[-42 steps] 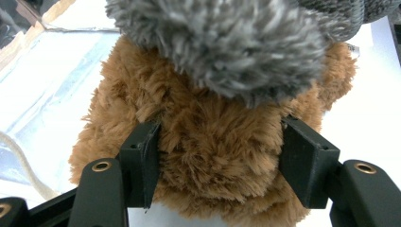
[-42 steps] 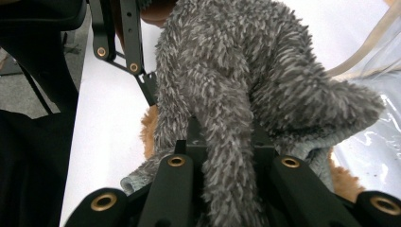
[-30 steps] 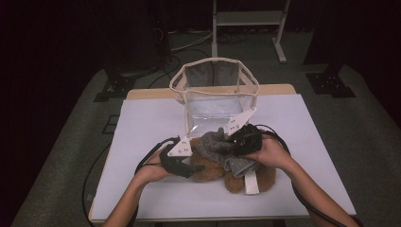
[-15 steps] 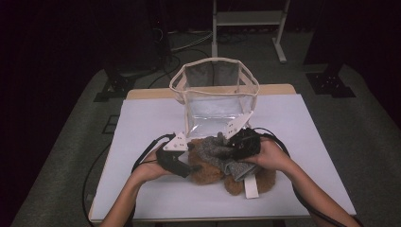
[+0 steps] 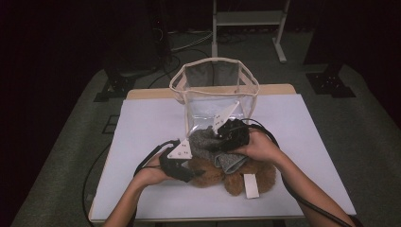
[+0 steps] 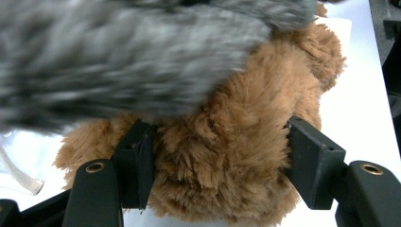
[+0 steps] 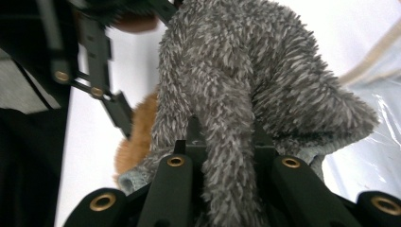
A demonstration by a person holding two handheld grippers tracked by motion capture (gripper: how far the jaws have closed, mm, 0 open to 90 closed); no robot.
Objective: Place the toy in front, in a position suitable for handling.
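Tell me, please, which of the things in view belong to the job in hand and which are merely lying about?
In the job:
- brown plush toy, between the left gripper's jaws, which have just been closing
- grey fuzzy cloth, pinched by the right gripper
- clear bag, open, standing behind them

Lying about:
- white metal stand on the floor beyond the table
- floor cables

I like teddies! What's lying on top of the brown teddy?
A fuzzy grey cloth lies over the brown teddy, pinched by the right gripper. The left gripper has the teddy's fur between its jaws. What part of the teddy the cloth covers can't be seen.
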